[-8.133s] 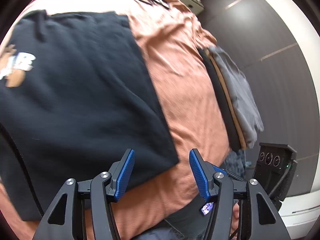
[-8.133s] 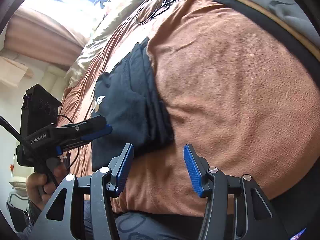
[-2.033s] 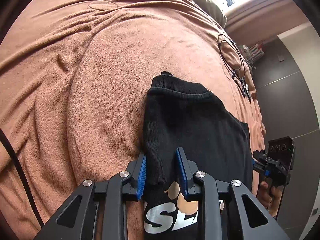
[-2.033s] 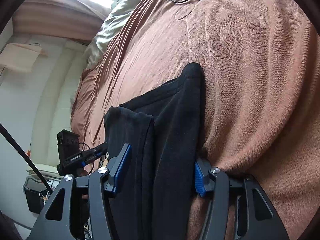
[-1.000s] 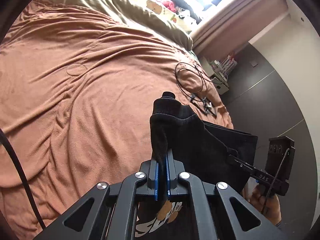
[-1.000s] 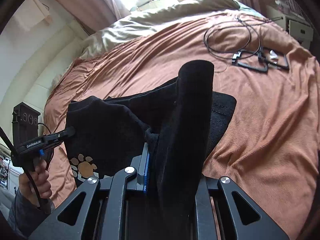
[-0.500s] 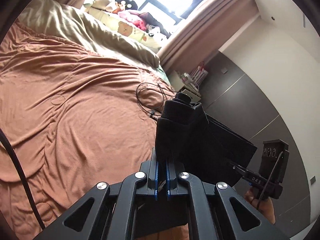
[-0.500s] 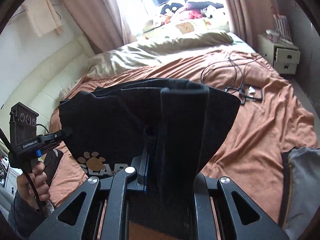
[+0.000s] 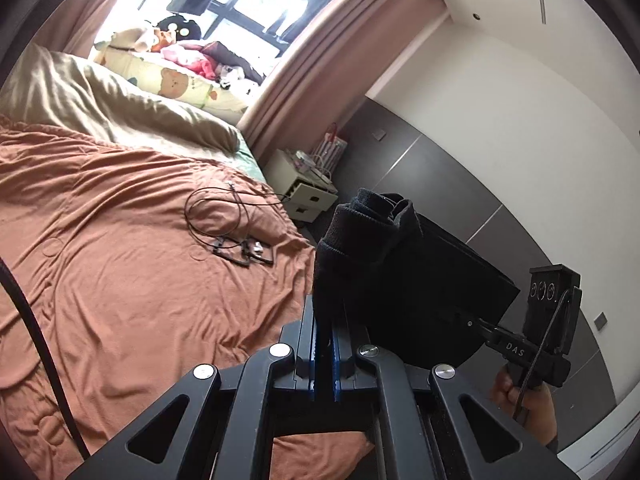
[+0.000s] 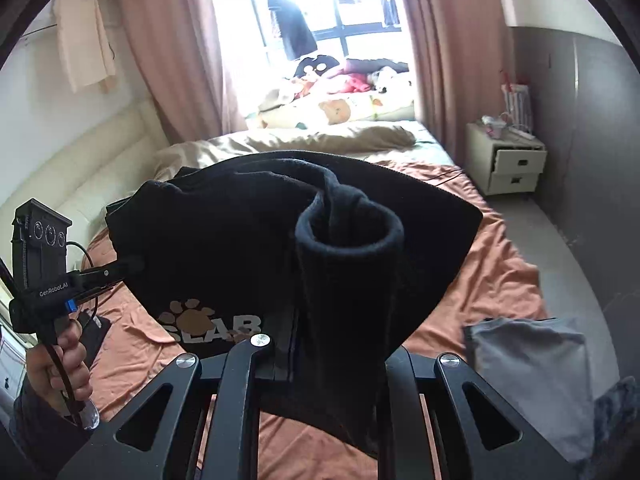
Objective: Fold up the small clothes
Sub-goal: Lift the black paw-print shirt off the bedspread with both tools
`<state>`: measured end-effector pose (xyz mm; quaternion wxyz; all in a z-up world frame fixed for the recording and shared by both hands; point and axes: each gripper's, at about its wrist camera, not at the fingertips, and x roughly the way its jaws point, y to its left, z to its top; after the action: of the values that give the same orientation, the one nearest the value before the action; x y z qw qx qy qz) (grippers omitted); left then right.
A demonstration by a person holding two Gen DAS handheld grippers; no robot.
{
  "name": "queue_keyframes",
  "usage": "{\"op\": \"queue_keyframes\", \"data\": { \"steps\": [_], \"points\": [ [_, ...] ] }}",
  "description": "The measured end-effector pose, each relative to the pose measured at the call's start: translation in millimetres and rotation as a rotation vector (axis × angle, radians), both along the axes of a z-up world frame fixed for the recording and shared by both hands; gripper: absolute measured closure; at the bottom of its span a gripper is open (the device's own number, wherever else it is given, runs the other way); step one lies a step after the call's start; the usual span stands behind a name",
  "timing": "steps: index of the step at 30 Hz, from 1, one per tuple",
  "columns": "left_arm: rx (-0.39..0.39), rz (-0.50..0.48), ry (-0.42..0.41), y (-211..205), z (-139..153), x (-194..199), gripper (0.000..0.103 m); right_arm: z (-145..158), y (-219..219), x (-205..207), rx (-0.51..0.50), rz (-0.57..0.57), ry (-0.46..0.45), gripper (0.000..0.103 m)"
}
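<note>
"SLAB", white letters under a paw print, on the black sweatshirt [image 10: 248, 264]. "GenRobot.AI" on the left tongs [image 10: 132, 265]. "DAS" on the right tongs [image 9: 476, 325].

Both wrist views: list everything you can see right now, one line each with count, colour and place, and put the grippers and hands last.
black garment: one, black with a paw print and white letters, held up in the air above the bed
bedspread: one, rust orange, covering the bed
pillow or duvet: one, beige, at the head of the bed
soft toys: several, mixed colours, by the window
cable loop: one, black, lying on the bedspread
nightstand: one, white, beside the bed, drawers part open
folded clothes: grey, at the bed's near right corner
curtains: pink-brown, either side of the window
left gripper: shut on the garment
right gripper: shut on the garment
left hand: on the left gripper's handle
right hand: on the right gripper's handle
</note>
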<state>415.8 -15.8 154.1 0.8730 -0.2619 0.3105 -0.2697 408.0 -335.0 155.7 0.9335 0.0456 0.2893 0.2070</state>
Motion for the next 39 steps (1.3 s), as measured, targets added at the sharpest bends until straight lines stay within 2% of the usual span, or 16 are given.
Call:
{"op": "queue_keyframes", "data": {
  "steps": [11, 18, 23, 29, 39],
  "points": [
    [-0.023, -0.153, -0.051, -102, 38, -27, 0.098, 20, -50, -100, -0.026, -0.133, -0.055, 0.092],
    [-0.050, -0.258, -0.046, -172, 42, -39, 0.098, 25, -70, -164, -0.049, -0.234, -0.066, 0.092],
    [-0.065, -0.337, -0.037, -222, 44, -52, 0.098, 25, -78, -192, -0.050, -0.312, -0.056, 0.092],
    [-0.072, -0.411, -0.020, -274, 39, -54, 0.098, 26, -80, -210, -0.051, -0.375, -0.064, 0.092],
    [-0.074, -0.524, 0.006, -343, 12, -48, 0.098, 15, -94, -198, -0.054, -0.449, -0.027, 0.092]
  ]
}}
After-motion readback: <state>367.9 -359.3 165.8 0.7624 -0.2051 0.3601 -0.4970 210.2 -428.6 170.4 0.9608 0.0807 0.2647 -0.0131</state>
